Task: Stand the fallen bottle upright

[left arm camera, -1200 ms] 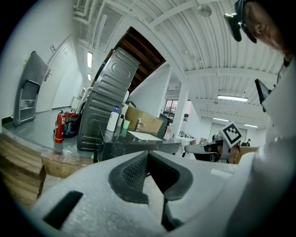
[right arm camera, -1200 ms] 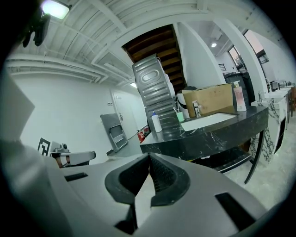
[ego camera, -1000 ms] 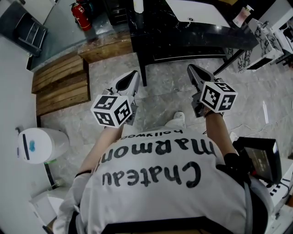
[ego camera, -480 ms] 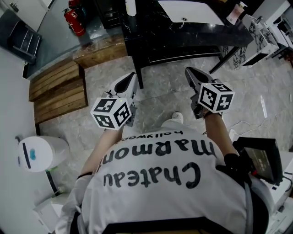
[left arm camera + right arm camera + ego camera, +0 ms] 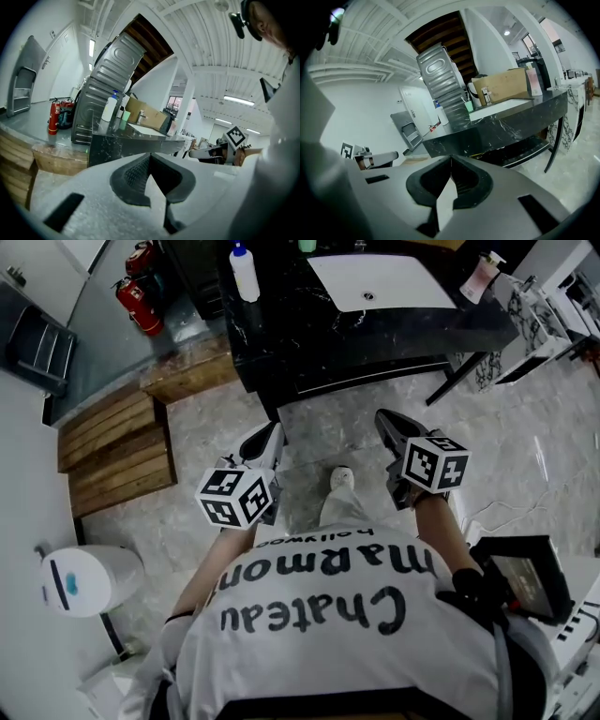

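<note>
A red fire extinguisher (image 5: 134,306) stands beyond the wooden platform (image 5: 114,451), left of the black marble counter (image 5: 291,329).

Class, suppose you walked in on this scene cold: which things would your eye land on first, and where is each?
First come the marker cubes: the left gripper and right gripper are held side by side over the marble floor, both shut and empty. Ahead stands a black counter with a white sink, and a white bottle with a blue cap stands upright at its left end.
</note>
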`<state>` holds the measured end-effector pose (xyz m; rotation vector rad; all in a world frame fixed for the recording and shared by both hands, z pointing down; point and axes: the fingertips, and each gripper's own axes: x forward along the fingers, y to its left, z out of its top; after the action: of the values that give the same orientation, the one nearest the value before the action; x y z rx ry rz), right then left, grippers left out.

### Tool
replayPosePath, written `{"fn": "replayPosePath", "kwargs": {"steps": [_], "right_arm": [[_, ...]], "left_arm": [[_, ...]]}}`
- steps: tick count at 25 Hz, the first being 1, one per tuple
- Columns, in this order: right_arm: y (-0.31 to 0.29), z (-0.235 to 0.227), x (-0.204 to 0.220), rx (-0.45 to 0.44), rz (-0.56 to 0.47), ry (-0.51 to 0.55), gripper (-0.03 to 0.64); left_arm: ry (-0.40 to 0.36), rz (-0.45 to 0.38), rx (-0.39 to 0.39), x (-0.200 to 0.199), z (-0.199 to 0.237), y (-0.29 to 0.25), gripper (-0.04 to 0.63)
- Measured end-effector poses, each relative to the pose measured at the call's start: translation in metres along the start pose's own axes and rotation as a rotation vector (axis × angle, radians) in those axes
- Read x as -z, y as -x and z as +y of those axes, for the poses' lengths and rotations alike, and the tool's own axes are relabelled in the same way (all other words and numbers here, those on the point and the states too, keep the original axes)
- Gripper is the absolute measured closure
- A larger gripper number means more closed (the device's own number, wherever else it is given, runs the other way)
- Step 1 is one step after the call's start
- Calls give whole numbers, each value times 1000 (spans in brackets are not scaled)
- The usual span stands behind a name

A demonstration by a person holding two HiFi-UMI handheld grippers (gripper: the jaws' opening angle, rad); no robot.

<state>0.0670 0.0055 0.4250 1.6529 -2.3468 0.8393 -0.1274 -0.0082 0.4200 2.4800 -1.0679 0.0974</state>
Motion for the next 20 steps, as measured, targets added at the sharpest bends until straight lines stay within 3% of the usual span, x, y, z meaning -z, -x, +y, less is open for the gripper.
{"fn": "replayPosePath", "kwargs": {"steps": [5,10,16,20], "right_arm": [[-36,-43,-58,-27,-44,-5,604],[-71,-95,-126,-43,-100,14,603],[-100,-136,-186,-99,-155,25,603],[-108,-144,-224,-138,-206,42,603]], "left_arm": [[-29,-10,-36,-36,16,-53,581],[-32,-67,-137,-76,46,-92,581],[12,-86,-285,-81,79,-110,581],[40,-110,-314,-98,86,-128,581]]}}
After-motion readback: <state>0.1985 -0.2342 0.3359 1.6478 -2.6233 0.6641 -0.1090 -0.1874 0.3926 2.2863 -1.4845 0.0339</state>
